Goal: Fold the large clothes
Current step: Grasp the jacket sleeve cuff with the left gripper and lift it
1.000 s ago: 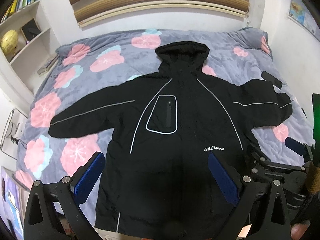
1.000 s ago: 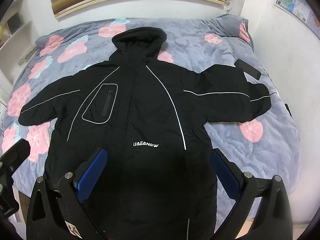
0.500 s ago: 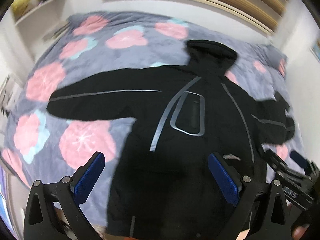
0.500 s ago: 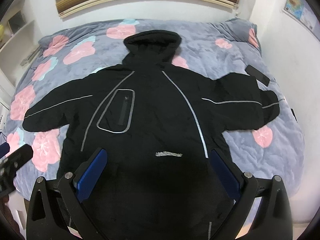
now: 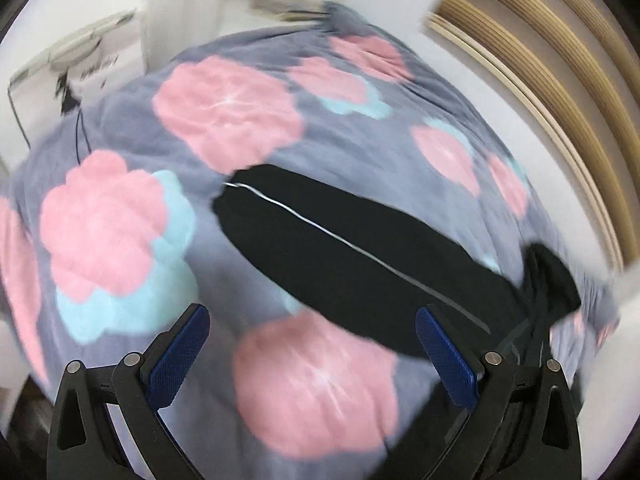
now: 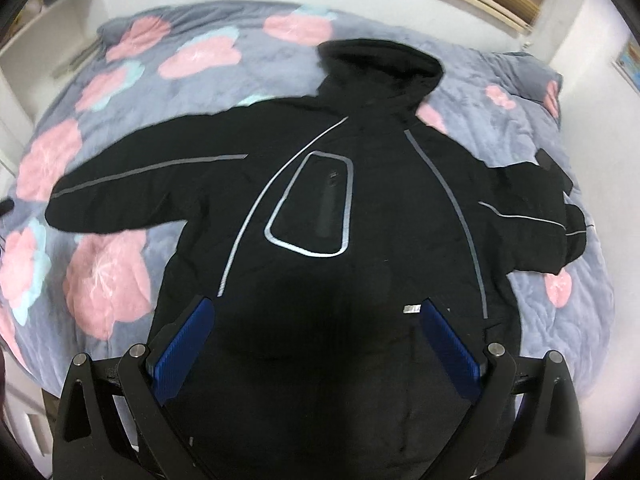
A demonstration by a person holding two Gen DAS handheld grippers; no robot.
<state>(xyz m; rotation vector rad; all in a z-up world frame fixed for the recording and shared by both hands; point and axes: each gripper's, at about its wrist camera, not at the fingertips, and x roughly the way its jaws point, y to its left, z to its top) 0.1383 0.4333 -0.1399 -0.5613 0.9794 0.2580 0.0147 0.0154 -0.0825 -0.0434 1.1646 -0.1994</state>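
A black hooded jacket (image 6: 360, 208) with grey reflective piping lies face up and spread flat on the bed, hood toward the headboard, both sleeves out to the sides. My right gripper (image 6: 316, 340) hovers open above the jacket's lower front, blue pads wide apart with nothing between them. In the blurred left wrist view the jacket's left sleeve (image 5: 340, 248) stretches diagonally across the quilt, its cuff at the upper left. My left gripper (image 5: 312, 352) is open and hangs above the quilt just below that sleeve, apart from it.
The bed carries a grey quilt (image 6: 192, 80) with pink and light blue flowers. A dark flat object (image 6: 554, 168) lies by the right sleeve. White shelves (image 6: 48, 20) stand at the left, a wooden headboard (image 5: 560, 80) behind, and a white wall on the right.
The left gripper has swung sharply left, from over the jacket's body to over the left sleeve and quilt. The right gripper has drifted left and moved closer to the jacket. Both stay open.
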